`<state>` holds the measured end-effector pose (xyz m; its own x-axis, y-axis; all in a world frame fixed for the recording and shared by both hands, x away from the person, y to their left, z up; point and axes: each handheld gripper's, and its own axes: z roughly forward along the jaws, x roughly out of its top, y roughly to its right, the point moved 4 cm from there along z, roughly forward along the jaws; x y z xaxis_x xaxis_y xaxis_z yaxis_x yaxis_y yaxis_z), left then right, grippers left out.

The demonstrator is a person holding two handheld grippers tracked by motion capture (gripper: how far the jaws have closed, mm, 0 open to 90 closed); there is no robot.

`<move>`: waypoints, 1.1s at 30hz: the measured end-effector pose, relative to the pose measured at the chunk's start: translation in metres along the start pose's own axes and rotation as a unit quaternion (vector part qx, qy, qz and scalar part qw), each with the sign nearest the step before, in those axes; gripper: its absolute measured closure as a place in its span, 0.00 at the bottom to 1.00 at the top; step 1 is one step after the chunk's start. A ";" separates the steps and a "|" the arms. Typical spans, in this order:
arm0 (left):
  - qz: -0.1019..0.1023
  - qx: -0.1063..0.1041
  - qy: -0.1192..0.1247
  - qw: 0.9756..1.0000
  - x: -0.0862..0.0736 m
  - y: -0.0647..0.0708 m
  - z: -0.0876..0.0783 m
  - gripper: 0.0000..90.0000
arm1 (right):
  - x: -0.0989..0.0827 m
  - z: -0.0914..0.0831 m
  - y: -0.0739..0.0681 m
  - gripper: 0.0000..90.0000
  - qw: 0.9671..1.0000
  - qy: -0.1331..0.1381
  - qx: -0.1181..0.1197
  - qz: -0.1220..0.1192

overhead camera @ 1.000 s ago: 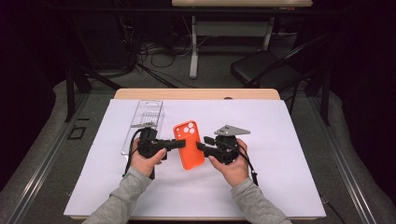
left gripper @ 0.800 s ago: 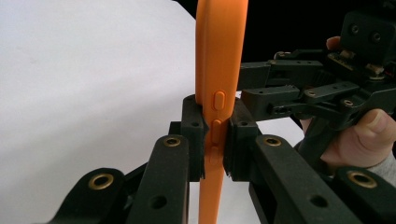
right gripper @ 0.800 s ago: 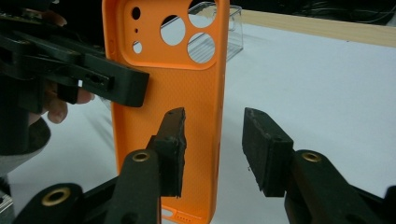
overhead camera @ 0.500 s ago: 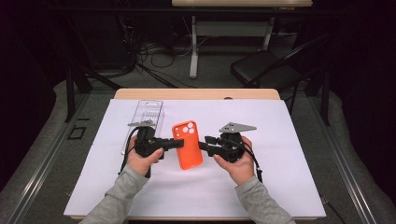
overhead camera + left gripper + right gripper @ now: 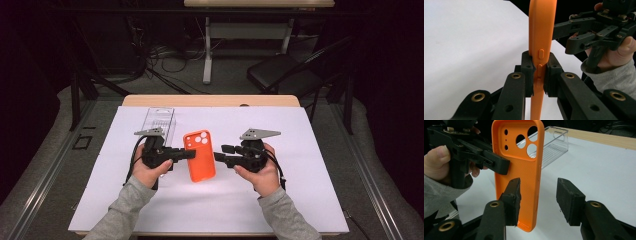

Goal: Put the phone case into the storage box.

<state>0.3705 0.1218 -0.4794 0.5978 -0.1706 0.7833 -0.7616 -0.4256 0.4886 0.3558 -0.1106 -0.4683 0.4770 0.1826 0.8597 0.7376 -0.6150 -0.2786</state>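
Note:
An orange phone case (image 5: pixel 200 156) is held off the white sheet, camera holes at its far end. My left gripper (image 5: pixel 189 154) is shut on the case's left edge; in the left gripper view its pads (image 5: pixel 527 65) pinch the case (image 5: pixel 541 30) at the side buttons. My right gripper (image 5: pixel 222 153) is at the case's right edge with its jaws apart. They have just been opening. In the right gripper view (image 5: pixel 539 188) the case (image 5: pixel 522 170) stands upright by the left pad (image 5: pixel 512 195), and neither pad presses on it.
A clear plastic box (image 5: pixel 159 121) lies on the white sheet (image 5: pixel 300 200) behind my left hand, also in the right gripper view (image 5: pixel 554 142). The wooden table edge (image 5: pixel 210 100) runs along the back. A dark chair (image 5: pixel 280 75) stands beyond it.
My right hand has lifted a little and shifted right, and its jaws stand wider. The left gripper still holds the case in the same place.

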 end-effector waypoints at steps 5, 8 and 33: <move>0.008 -0.009 -0.001 1.000 0.002 0.005 -0.002 0.90 | 0.002 -0.003 -0.002 0.61 1.000 0.001 0.019 -0.001; 0.013 -0.014 -0.002 1.000 0.002 0.008 -0.002 0.90 | 0.002 -0.005 -0.003 0.61 1.000 -0.001 0.027 -0.001; 0.028 -0.044 -0.018 0.998 -0.001 0.018 0.004 0.90 | -0.001 -0.002 -0.009 0.72 0.998 -0.018 0.068 0.008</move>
<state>0.3570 0.1107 -0.4724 0.5615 -0.2239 0.7966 -0.8120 -0.3343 0.4784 0.3480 -0.1065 -0.4657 0.5036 0.2022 0.8399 0.7866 -0.5092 -0.3491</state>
